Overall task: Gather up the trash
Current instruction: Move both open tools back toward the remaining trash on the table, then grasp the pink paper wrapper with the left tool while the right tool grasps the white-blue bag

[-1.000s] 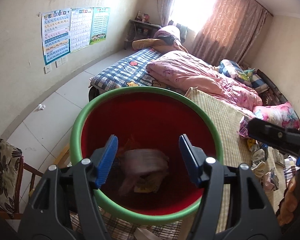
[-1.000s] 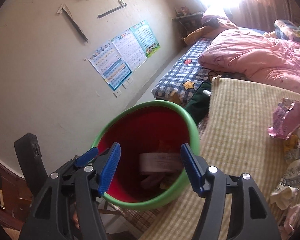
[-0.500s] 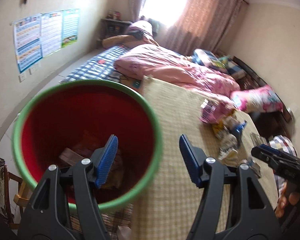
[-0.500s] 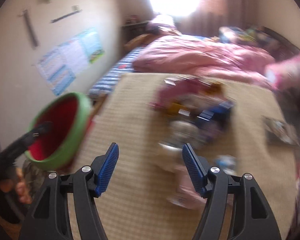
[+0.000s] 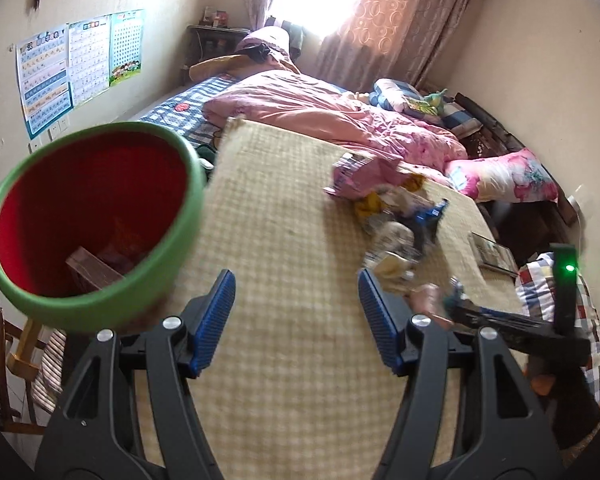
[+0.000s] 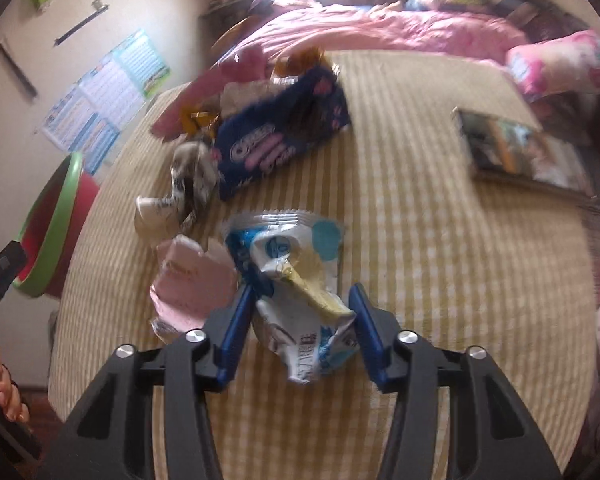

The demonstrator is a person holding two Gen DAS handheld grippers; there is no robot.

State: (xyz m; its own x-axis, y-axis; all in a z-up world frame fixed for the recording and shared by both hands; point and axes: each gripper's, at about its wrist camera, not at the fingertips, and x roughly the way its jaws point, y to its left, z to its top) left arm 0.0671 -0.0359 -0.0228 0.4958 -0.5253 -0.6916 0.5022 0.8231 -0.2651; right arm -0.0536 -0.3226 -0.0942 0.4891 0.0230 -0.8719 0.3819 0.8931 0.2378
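A crumpled white and blue wrapper (image 6: 296, 280) lies on the yellow checked mat (image 6: 440, 260). My right gripper (image 6: 300, 312) points down over it with its jaws closing, and both blue pads touch the wrapper's sides. Beside it lie a pink wrapper (image 6: 192, 284), a blue Oreo pack (image 6: 276, 140) and a grey crumpled wrapper (image 6: 188, 176). The red bin with a green rim (image 5: 100, 304) stands at the mat's left edge and holds some trash. My left gripper (image 5: 296, 312) hangs open over bare mat, right of the bin. In the left wrist view the right gripper (image 5: 452, 300) sits at the trash pile (image 5: 396, 216).
A book (image 6: 528, 152) lies on the mat to the right of the trash. Behind the mat are a pink quilt (image 5: 340, 116) and a flowered pillow (image 5: 508, 176). A wooden chair (image 5: 4, 360) stands below the bin at the left.
Both grippers swung right, away from above the bin and over the mat. The right one dropped onto the trash pile and narrowed its jaws around the white and blue wrapper.
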